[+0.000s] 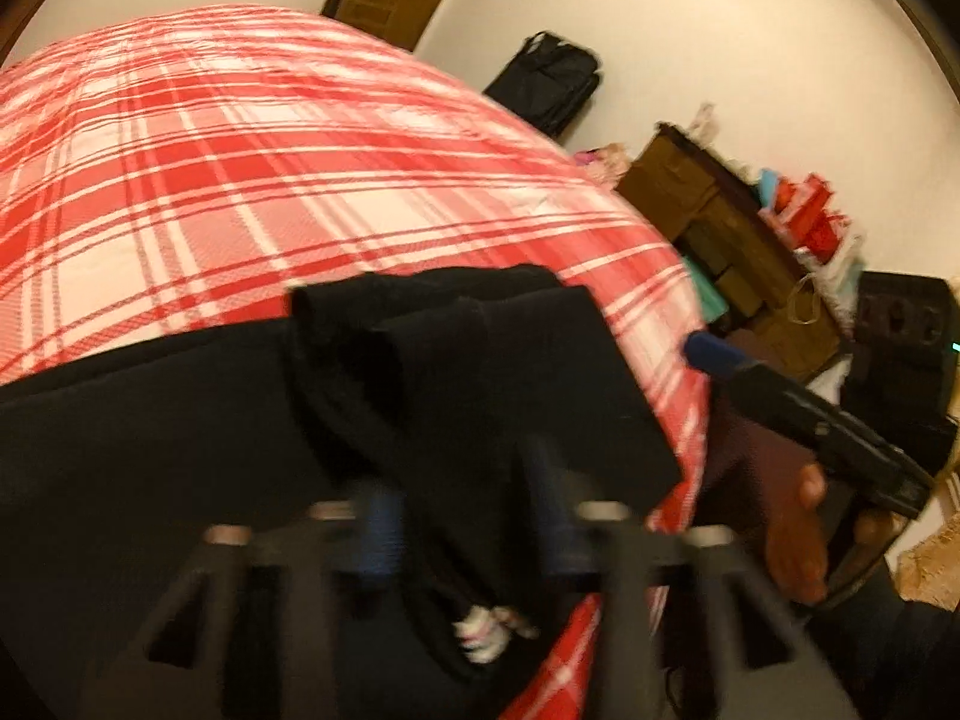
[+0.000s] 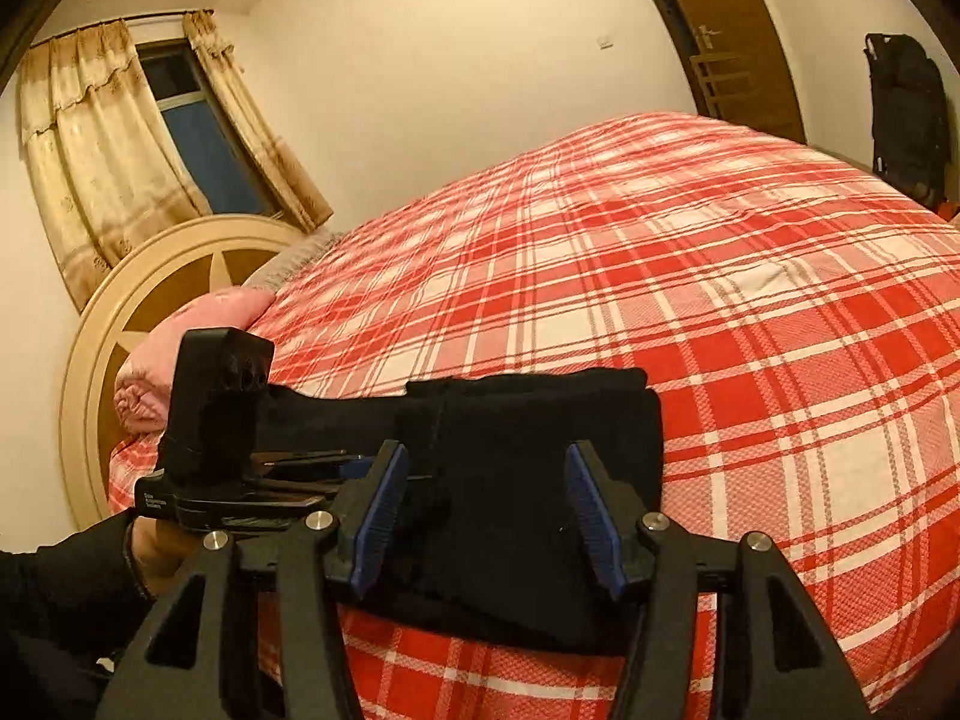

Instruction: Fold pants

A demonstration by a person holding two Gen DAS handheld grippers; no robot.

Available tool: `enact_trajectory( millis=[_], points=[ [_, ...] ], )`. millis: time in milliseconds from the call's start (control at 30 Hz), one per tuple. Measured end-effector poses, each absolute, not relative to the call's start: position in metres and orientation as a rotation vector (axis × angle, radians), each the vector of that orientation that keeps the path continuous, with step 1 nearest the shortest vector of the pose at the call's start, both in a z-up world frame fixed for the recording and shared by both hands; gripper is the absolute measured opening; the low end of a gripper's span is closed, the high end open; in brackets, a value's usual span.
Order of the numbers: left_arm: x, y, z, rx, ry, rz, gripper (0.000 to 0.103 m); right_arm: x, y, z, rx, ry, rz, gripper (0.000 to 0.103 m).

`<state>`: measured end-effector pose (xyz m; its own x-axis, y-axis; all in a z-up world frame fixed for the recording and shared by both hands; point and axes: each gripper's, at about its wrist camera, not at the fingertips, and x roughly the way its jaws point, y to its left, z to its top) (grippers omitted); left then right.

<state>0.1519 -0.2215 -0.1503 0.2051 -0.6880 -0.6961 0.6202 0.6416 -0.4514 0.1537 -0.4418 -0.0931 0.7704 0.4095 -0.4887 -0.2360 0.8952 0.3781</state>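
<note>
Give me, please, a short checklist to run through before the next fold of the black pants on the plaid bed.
1. Right gripper jaws open, ready to grasp: ok, the blue pads stand apart with cloth between them.
2. Left gripper jaws open: ok as far as the blur allows; the pads look apart.
3. Black pants lie on the plaid bedspread: ok, near its front edge.
4. Pants already folded at one end: ok, layers are stacked there.
5. Layers lined up neatly: cannot tell; the black cloth hides its edges.
6. Spare bedspread beyond the pants to fold onto: ok.
</note>
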Motion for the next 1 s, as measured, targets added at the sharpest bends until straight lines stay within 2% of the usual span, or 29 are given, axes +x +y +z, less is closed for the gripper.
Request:
enact_trajectory(
  millis=[467,700,1000],
  points=[
    [0.138,-0.118,-0.085,-0.189,0.871,-0.850,0.006,0.141,-0.440,-0.092,0.267,0.564,0.373,0.060],
    [0.132,-0.061,-0.086,-0.195,0.851,-0.750,0.006,0.131,-0.407,-0.093,0.179,0.577,0.449,0.061],
    [0.126,-0.033,-0.109,-0.191,0.872,-0.700,0.006,0.115,-0.357,-0.109,0.021,0.643,0.570,0.061]
  ],
)
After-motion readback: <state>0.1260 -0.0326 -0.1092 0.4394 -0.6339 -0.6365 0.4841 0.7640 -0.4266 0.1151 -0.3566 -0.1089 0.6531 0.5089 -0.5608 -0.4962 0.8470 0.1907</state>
